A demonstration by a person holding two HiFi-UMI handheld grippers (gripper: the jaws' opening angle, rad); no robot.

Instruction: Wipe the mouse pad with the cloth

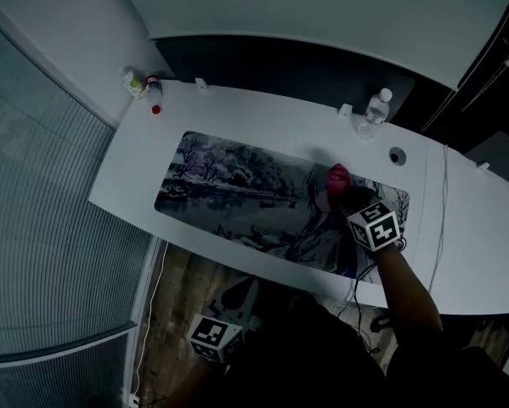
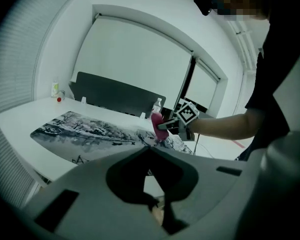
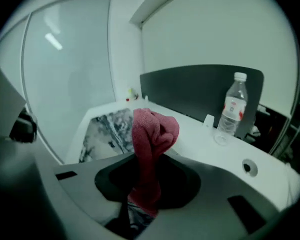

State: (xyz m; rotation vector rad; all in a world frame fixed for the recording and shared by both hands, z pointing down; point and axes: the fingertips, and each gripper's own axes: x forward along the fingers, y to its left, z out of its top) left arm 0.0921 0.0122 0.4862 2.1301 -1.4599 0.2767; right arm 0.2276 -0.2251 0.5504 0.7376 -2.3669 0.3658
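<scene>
A long mouse pad (image 1: 237,194) with a grey landscape print lies on the white desk (image 1: 458,253). My right gripper (image 1: 339,197) is over the pad's right part, shut on a red cloth (image 1: 338,179). In the right gripper view the cloth (image 3: 151,144) stands bunched up out of the jaws of the right gripper (image 3: 142,204), with the pad (image 3: 109,129) beyond. The left gripper view shows the cloth (image 2: 156,124) hanging down to the pad (image 2: 84,129); whether they touch I cannot tell. My left gripper (image 1: 235,308) is below the desk's near edge, and the left gripper (image 2: 159,211) is shut on nothing.
A water bottle (image 1: 376,109) stands at the back right, beside a cable hole (image 1: 397,155). Small bottles (image 1: 144,87) sit at the far left corner. A dark partition (image 1: 279,66) runs behind the desk. A cable (image 1: 441,219) crosses the right end. Blinds cover the left side.
</scene>
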